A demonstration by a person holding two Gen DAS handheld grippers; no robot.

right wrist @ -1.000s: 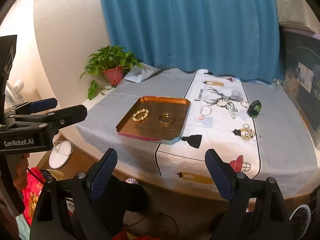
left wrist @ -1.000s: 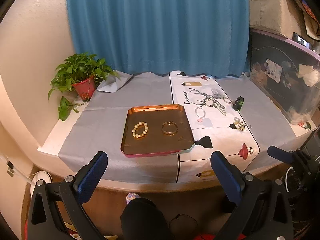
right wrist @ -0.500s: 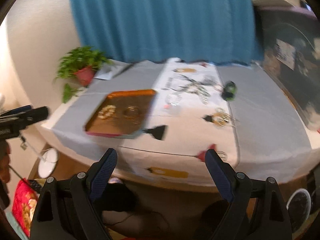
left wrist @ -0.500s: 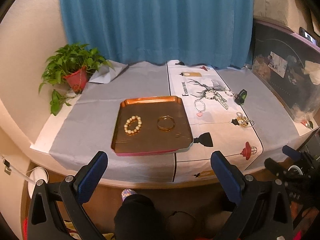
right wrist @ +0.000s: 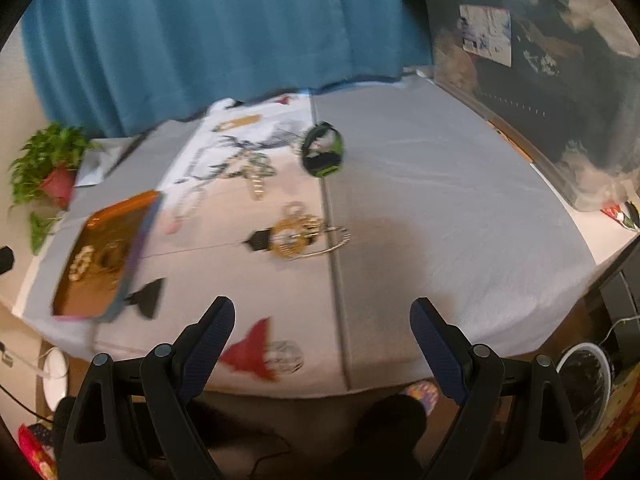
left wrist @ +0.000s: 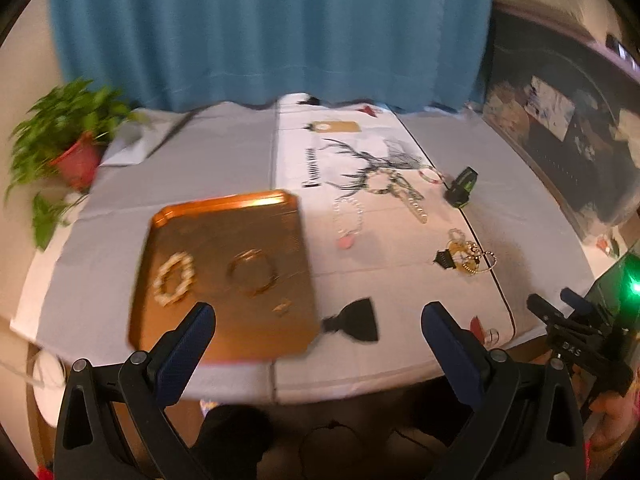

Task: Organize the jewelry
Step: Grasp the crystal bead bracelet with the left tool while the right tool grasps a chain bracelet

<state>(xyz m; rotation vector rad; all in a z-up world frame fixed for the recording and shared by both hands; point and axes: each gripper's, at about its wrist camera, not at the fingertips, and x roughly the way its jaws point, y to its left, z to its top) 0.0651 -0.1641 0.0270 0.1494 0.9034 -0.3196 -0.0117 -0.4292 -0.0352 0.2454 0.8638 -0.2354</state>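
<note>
A copper tray (left wrist: 224, 220) lies on the grey cloth and holds a pearl bracelet (left wrist: 174, 278) and a gold bangle (left wrist: 252, 271); the tray also shows in the right wrist view (right wrist: 112, 224). Loose jewelry lies on the white printed runner: a chain with a pink pendant (left wrist: 347, 220), a gold piece (right wrist: 298, 236), tangled chains (left wrist: 394, 186) and a black-green ring box (right wrist: 322, 149). My left gripper (left wrist: 318, 326) is open and empty over the table's front edge. My right gripper (right wrist: 322, 326) is open and empty, in front of the gold piece.
A potted plant (left wrist: 70, 148) stands at the back left. A blue curtain (left wrist: 272, 32) hangs behind the table. A dark storage bin (right wrist: 560, 92) stands along the right side. The table's front edge (right wrist: 360, 384) is just under both grippers.
Both grippers have moved closer to the table. The right one has swung to the right, so the gold piece and ring box now lie ahead of it. Both stay open.
</note>
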